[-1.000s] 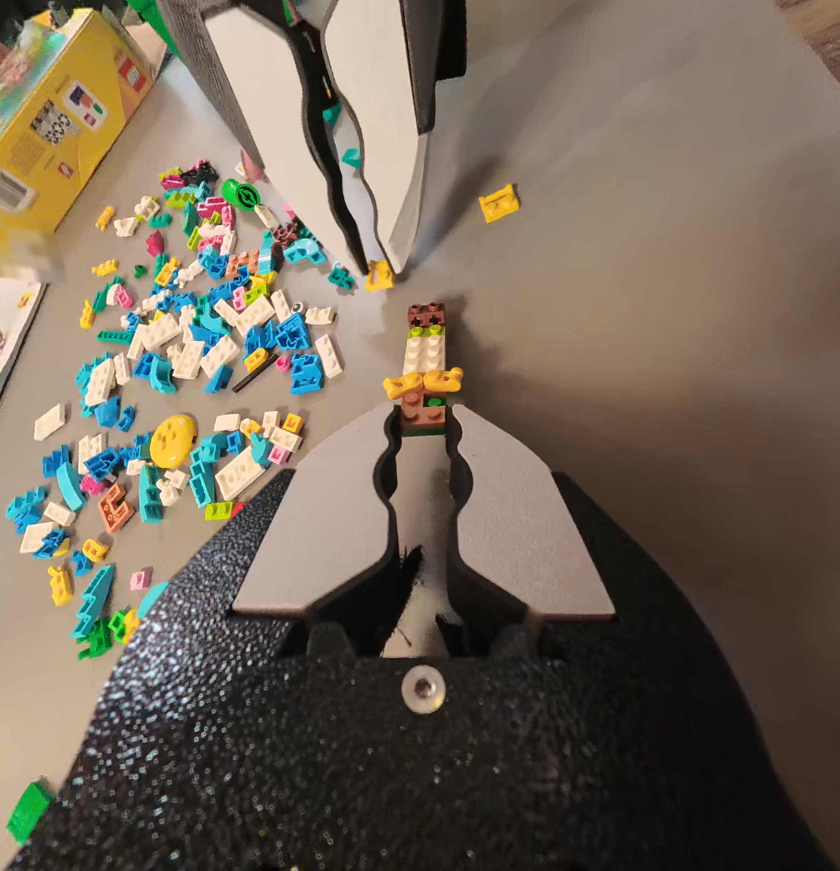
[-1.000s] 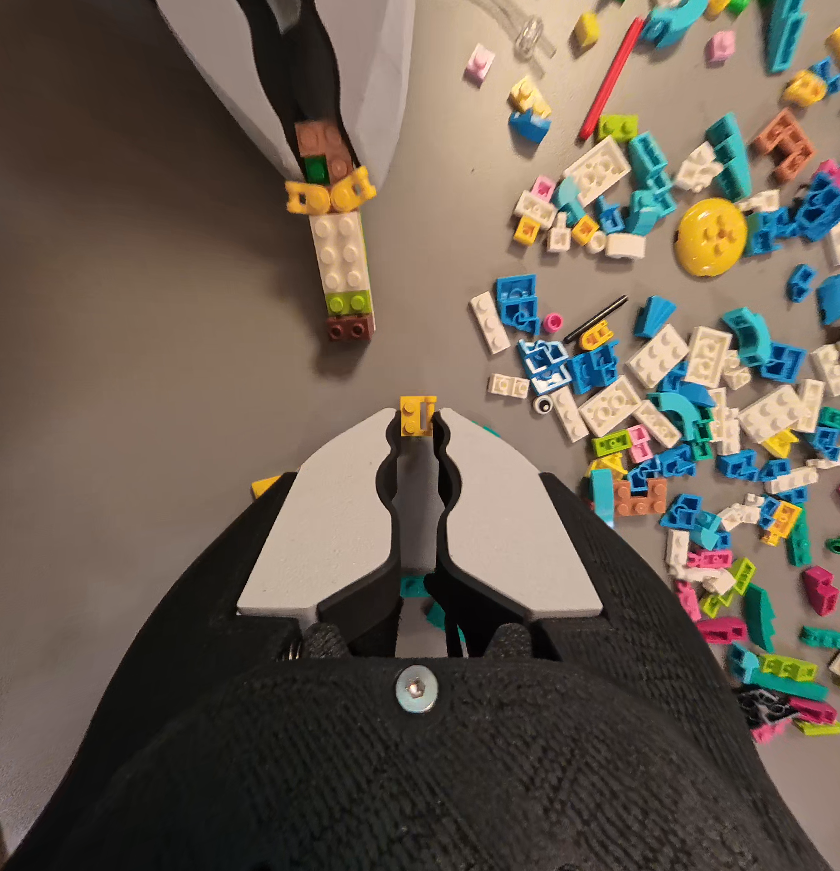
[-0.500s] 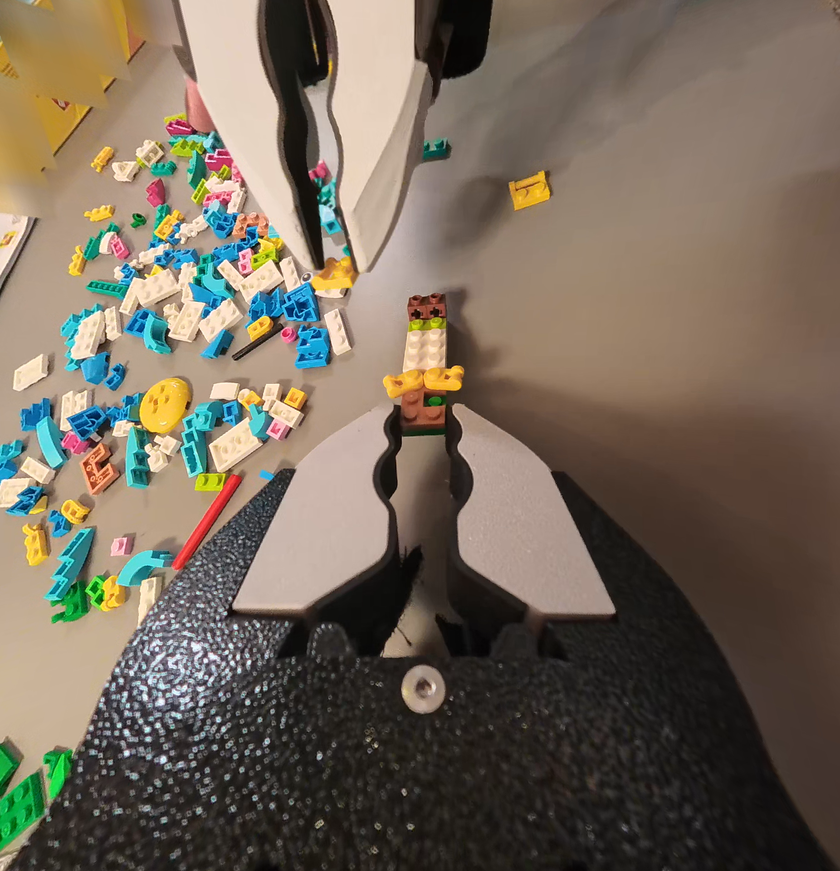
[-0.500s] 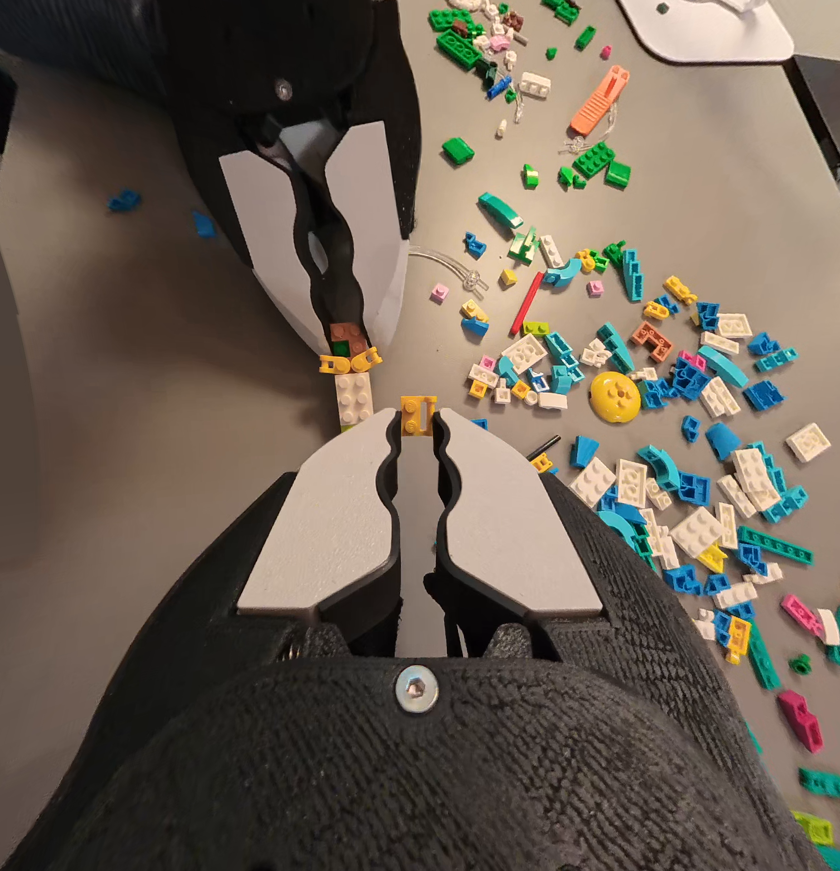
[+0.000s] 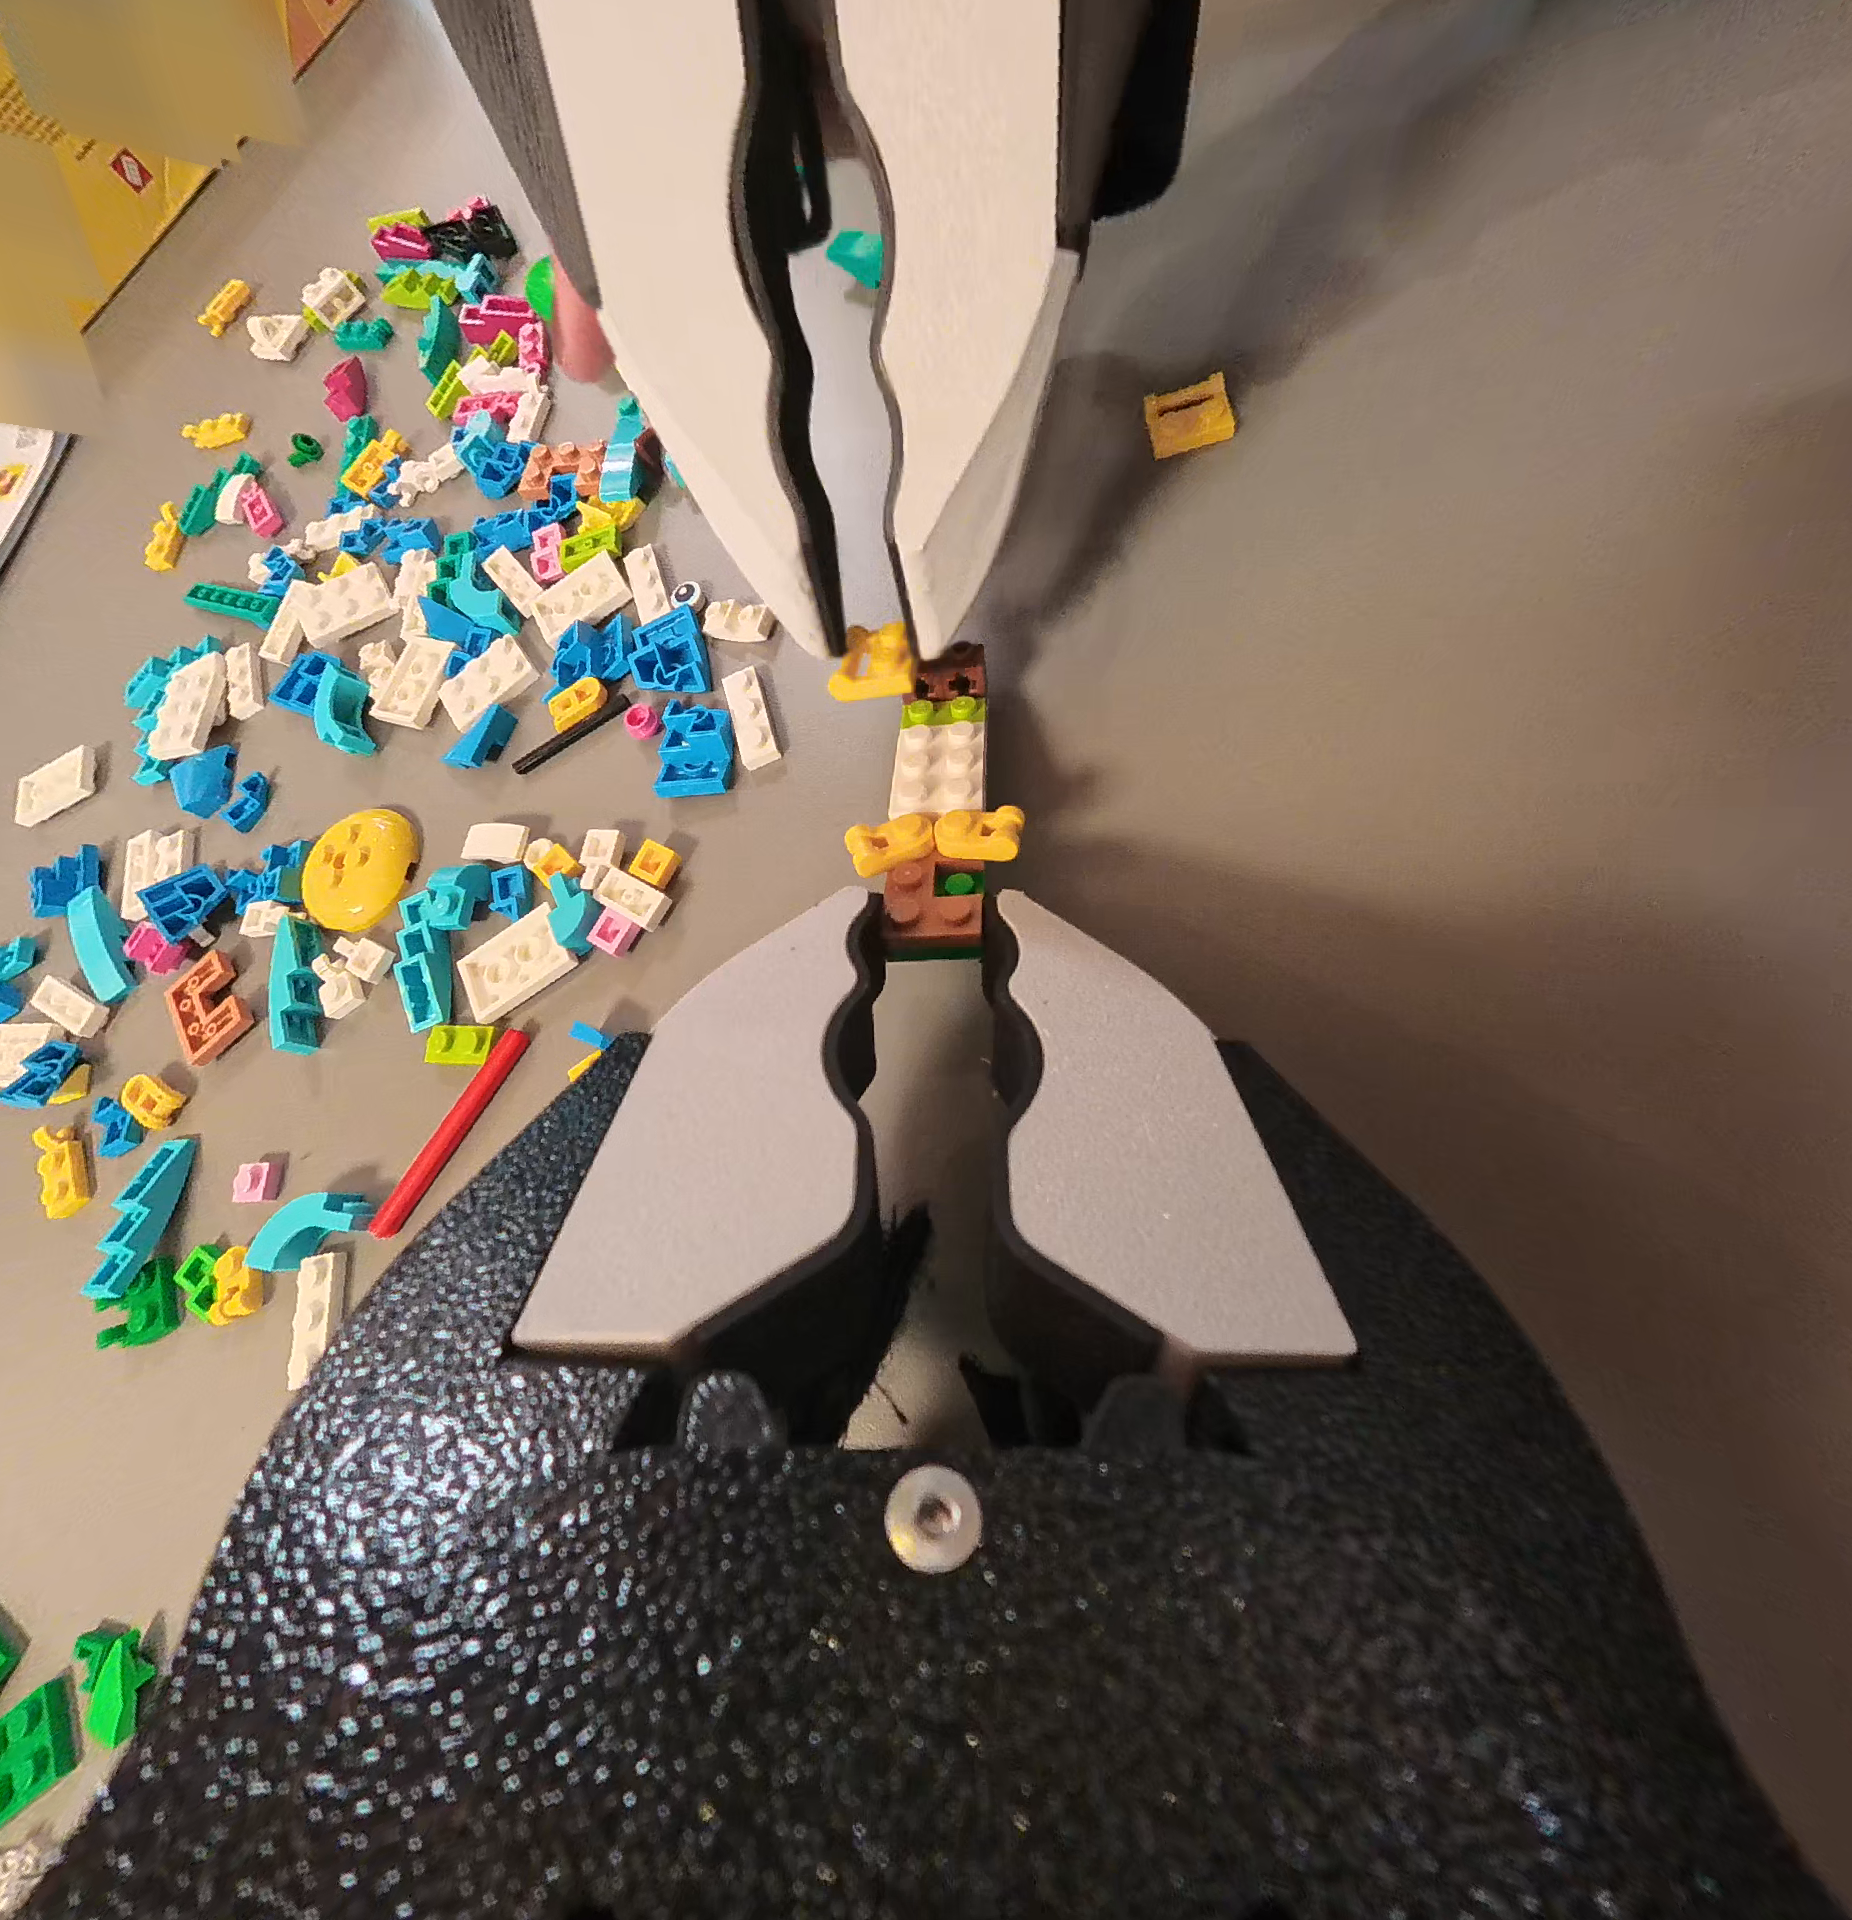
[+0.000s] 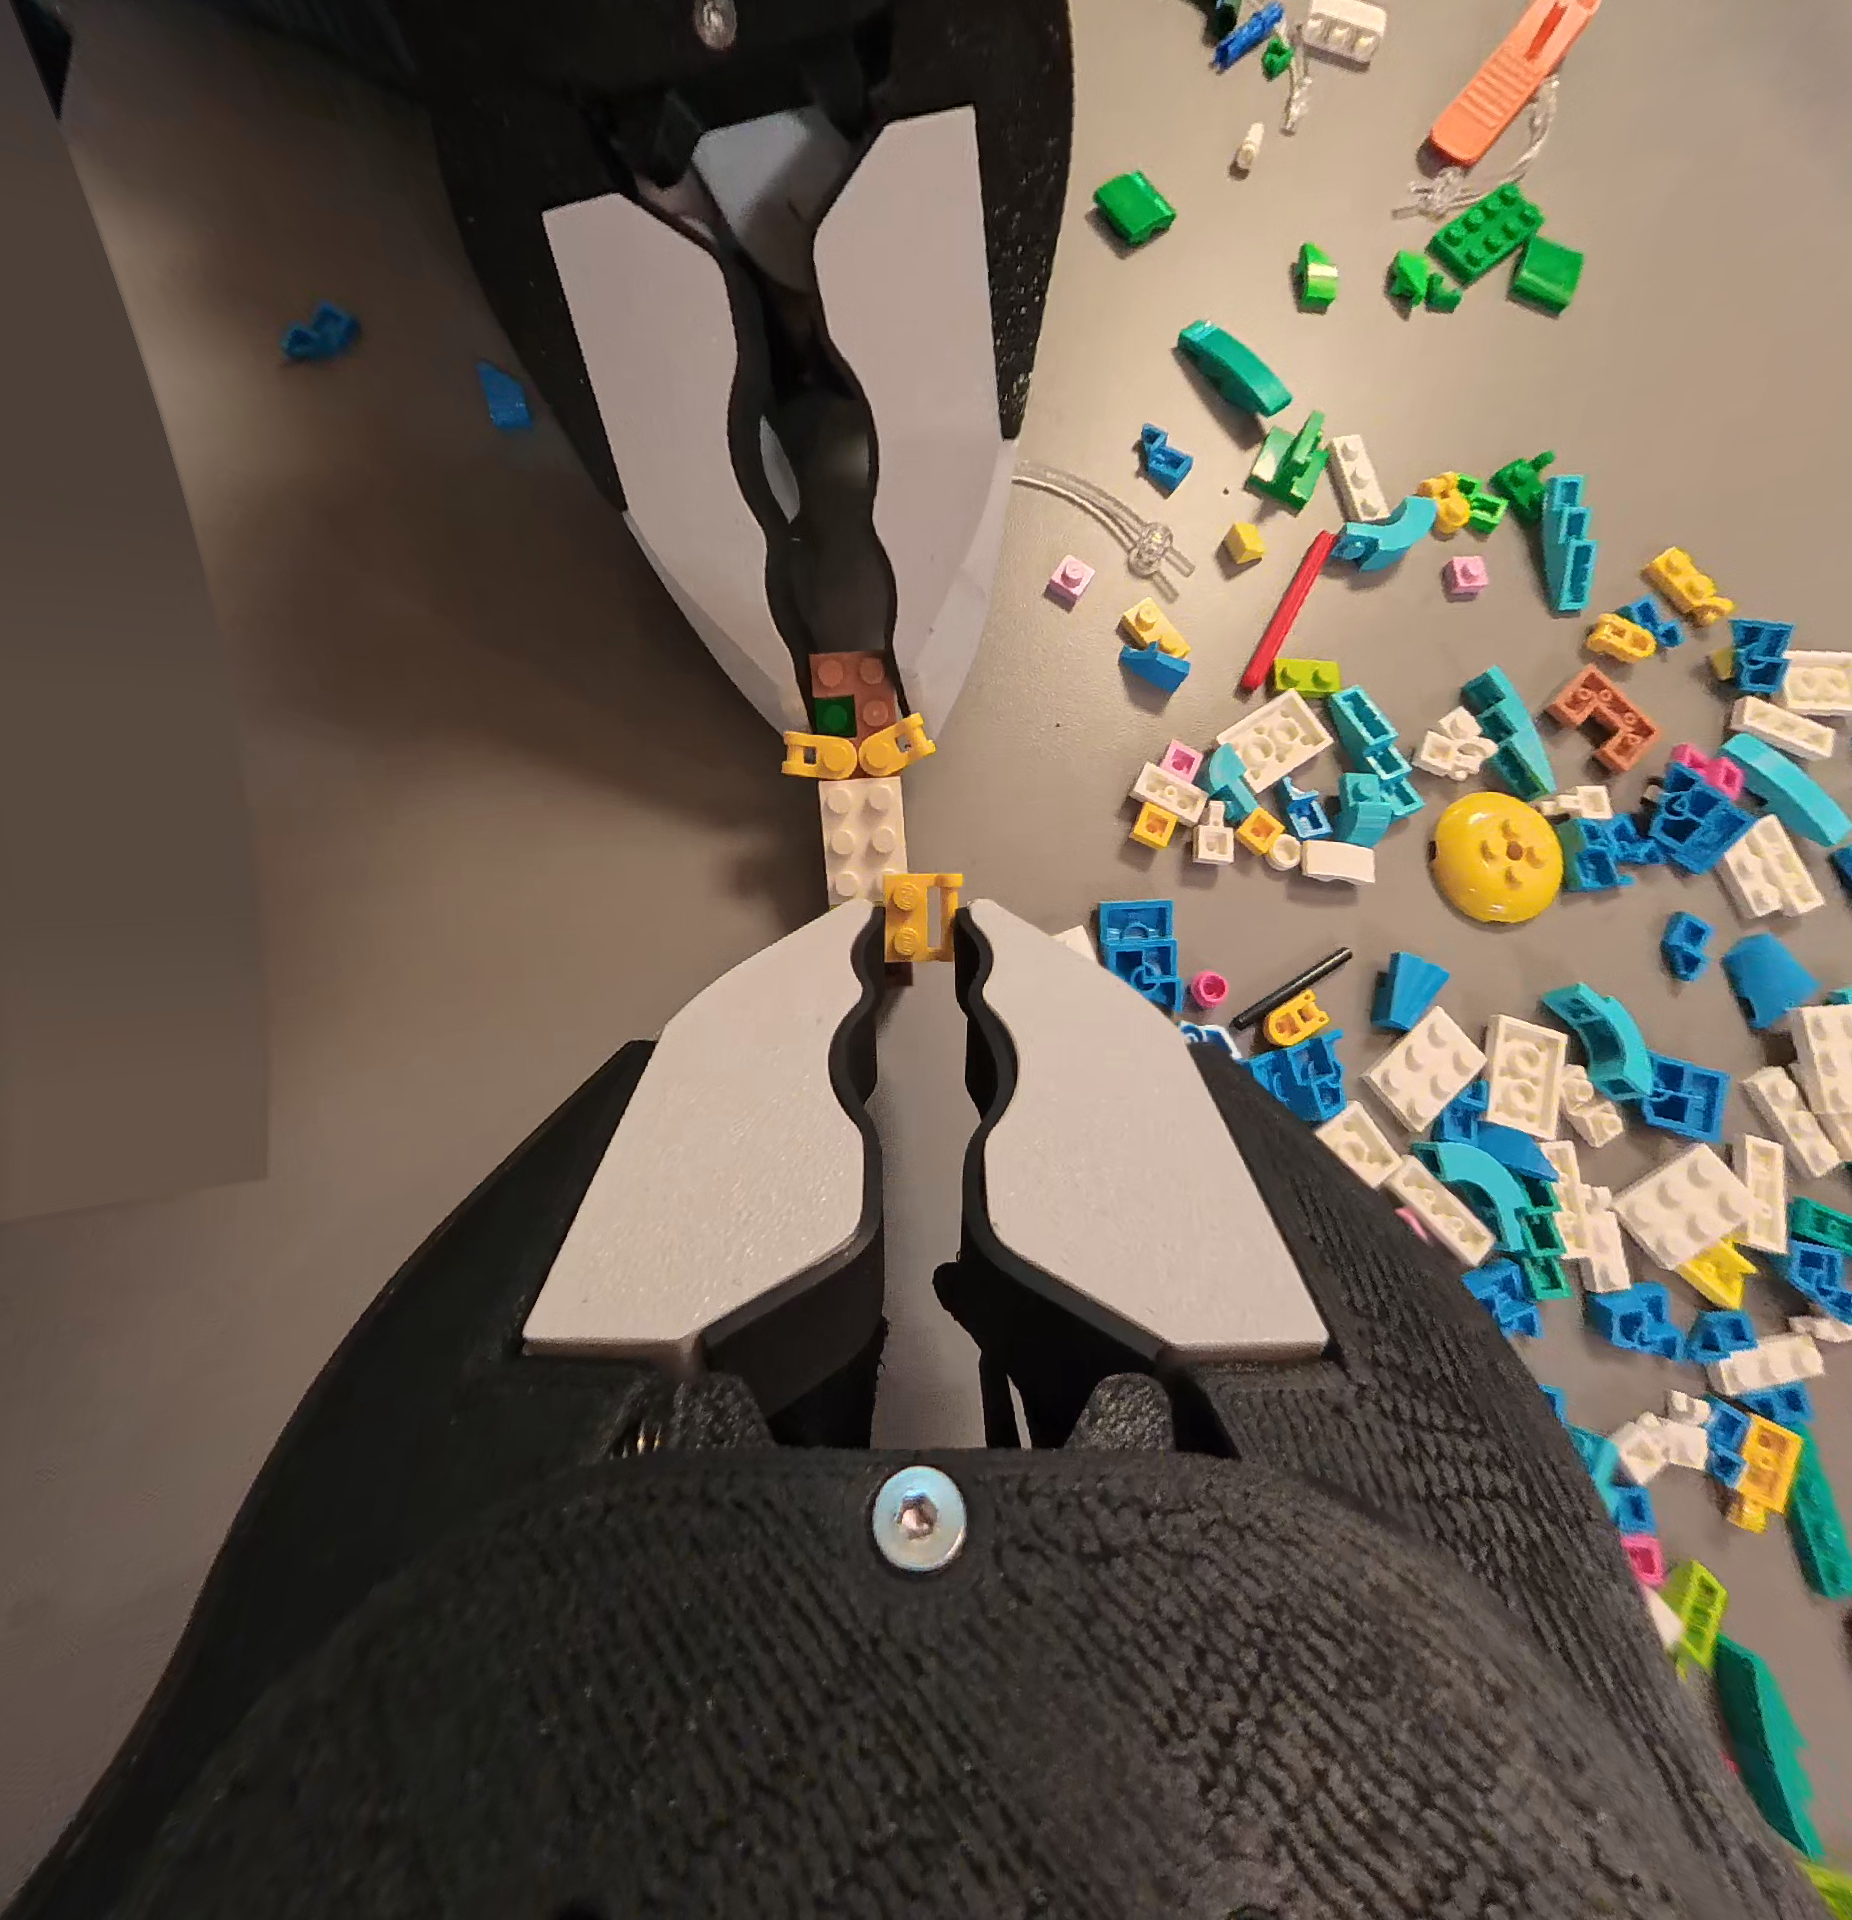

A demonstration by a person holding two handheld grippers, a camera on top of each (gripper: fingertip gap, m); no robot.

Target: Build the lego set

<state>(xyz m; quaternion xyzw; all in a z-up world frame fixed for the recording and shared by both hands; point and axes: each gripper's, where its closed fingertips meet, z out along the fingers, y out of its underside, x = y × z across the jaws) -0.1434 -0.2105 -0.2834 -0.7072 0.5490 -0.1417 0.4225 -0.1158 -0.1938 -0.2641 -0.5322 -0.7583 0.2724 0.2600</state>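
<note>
**Two grippers meet over a half-built strip**

The left gripper (image 5: 932,914) is clamped on the brown end of a small lego assembly (image 5: 937,769), a narrow strip that runs away from its tips: brown and green at the held end, two yellow clips sticking out sideways, then white plates, a lime layer and a dark brown end piece. The strip is held out above the grey table (image 5: 1473,831).

The right gripper (image 6: 917,920) comes in from the opposite side, its fingers pinched on a small yellow plate (image 6: 920,916) with a handle bar along one edge. In the left wrist view that yellow piece sits at the far end of the strip, beside the dark brown end (whether it touches the studs I cannot tell). In the right wrist view it overlaps the near corner of the white plates.

A loose pile of bricks (image 5: 402,748), mostly blue, white, turquoise and pink, lies spread on the table to the left gripper's left, with a yellow dome piece (image 5: 359,871) and a red rod (image 5: 449,1132) among them. Another yellow plate (image 5: 1190,418) lies alone on the other side. A yellow box (image 5: 91,156) stands at the far corner.
</note>
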